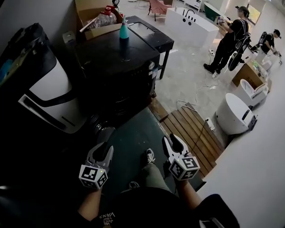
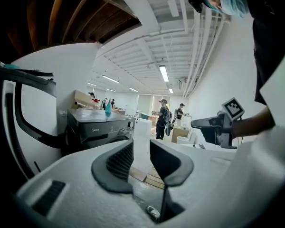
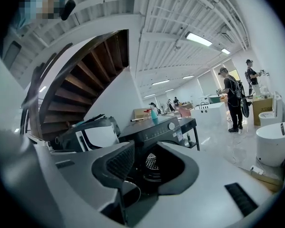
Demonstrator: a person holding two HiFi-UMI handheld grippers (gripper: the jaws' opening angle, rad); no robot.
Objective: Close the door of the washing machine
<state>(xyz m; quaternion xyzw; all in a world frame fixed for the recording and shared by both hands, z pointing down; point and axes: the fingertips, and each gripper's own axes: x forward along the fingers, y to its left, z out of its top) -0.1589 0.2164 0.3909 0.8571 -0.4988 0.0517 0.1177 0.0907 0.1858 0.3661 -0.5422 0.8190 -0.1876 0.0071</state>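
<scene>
With left gripper [image 1: 104, 149] and right gripper [image 1: 172, 139] slightly parted and empty, the open door [image 1: 102, 126] at lower centre, likely stiff and hinged, suited a rim push.

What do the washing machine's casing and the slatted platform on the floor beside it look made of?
Washing machine: probably painted metal, dark grey, semi-gloss; its flat top shows a soft sheen, though plastic parts are possible. Slatted platform: brown wood, matte; parallel planks with gaps between them suggest it.
</scene>
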